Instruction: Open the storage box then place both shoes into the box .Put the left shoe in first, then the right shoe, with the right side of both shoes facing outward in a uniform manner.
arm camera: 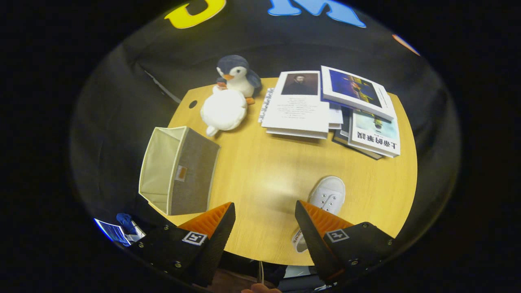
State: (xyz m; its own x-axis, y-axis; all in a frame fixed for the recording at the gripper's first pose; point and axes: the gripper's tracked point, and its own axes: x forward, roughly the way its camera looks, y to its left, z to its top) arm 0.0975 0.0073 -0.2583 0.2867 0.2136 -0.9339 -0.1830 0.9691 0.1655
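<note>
Hand-held gripper (264, 215) poised above the desk (264, 171), fingers spread wide and empty; white shoe (327, 195) beside the right finger, storage box (179, 175) left.

On the round wooden table (268, 171), the open grey fabric storage box (179, 175) sits left, a white canvas shoe (327, 195) near right, two plush toys (230, 97) far left, stacked paperback books (329, 108) far right.

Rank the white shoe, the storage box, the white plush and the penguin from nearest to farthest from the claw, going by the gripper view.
The claw is open, holding nothing.
1. White shoe: beside the right finger.
2. Storage box: ahead of the left finger, at the table edge.
3. White plush: beyond the box.
4. Penguin: behind the plush, farthest.
</note>
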